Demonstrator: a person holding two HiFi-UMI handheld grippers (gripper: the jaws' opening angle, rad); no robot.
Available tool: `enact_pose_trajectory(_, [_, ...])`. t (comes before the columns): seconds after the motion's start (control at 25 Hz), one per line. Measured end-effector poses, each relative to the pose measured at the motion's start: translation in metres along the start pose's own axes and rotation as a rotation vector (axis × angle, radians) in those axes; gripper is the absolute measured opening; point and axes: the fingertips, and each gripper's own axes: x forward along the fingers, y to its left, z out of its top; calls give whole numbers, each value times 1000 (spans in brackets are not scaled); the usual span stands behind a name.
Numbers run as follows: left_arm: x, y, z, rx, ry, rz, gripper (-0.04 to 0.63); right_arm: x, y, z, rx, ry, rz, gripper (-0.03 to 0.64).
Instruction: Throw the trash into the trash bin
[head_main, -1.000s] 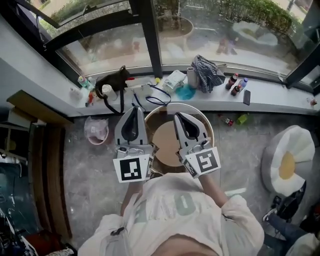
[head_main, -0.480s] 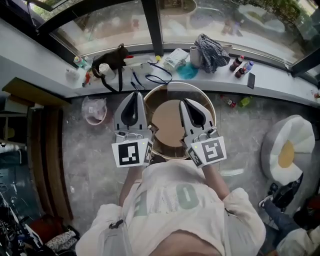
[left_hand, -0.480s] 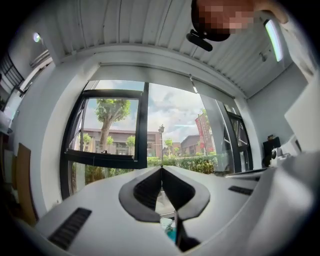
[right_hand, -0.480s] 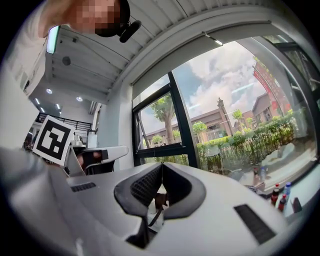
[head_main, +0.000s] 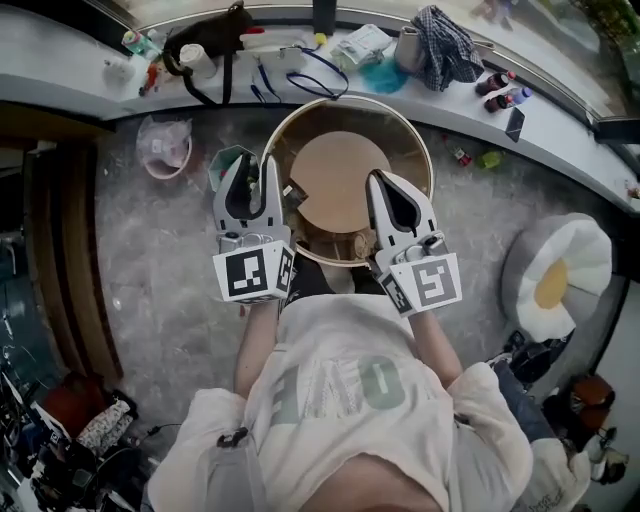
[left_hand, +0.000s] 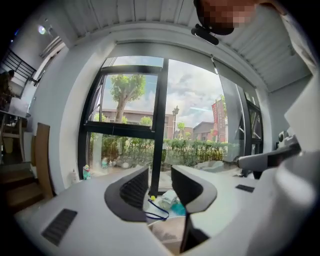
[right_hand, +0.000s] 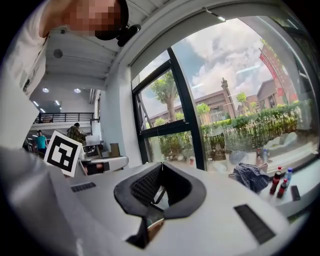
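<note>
Seen from the head, both grippers are held out side by side over the near rim of a round table (head_main: 340, 170) with a brown top. My left gripper (head_main: 253, 168) is open; its jaws have just been opening and nothing is between them. Just left of its fingers a green container (head_main: 226, 166) stands on the floor, partly hidden. A pink bin (head_main: 163, 150) lined with a clear bag stands farther left. My right gripper (head_main: 380, 182) is shut and empty. Loose wrappers (head_main: 362, 42) lie on the window sill. In the left gripper view the left gripper (left_hand: 160, 174) points at that sill; in the right gripper view the right gripper (right_hand: 161, 165) has its tips touching.
The long white sill (head_main: 560, 140) holds a dark bag (head_main: 205, 35), a blue cord (head_main: 315, 80), a checked cloth (head_main: 445, 45), small bottles (head_main: 500, 92) and a phone (head_main: 513, 122). A white and yellow cushion seat (head_main: 550, 285) sits on the floor at right. Wooden steps (head_main: 55, 260) lie at left.
Both grippers have sunk toward the table's near rim and the head view has tipped further down. The left jaws have parted. The green container has come into view.
</note>
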Motion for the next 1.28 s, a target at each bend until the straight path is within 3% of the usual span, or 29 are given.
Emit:
enact_pose_trajectory(0.04, [3,6,-19,-32,37,9,164,2,0,-7,4,23,5,14])
enact_pose_trajectory(0.12, [9,18,-67,-128,125,40,223,5,-3,-21,9,72,12,14])
enact_pose_trajectory(0.2, [16,32,-128,-192,211,102,225,7,-9,-39,8,122,13,14])
enact_pose_trajectory(0.28, [21,44,-199,-207,305,169,224,10,-16,-58,4,171,9,14])
enact_pose_trajectory(0.44, [9,47,-338,-303,550,242,227,-3,-23,-93,-21,274,5,14])
enact_pose_trajectory(0.64, [-1,46,-452,-412,757,365,227,-19,-32,-117,-120,345,13,14])
enact_pose_trajectory(0.84, [4,57,-511,-563,815,529,227,-27,-41,-153,-142,428,9,14])
enact_pose_trajectory(0.96, [6,62,-530,-619,832,596,227,-24,-36,-157,-151,403,25,14])
enact_pose_trajectory(1.28, [4,65,-547,-602,875,674,255,-18,-43,-169,-117,393,24,14])
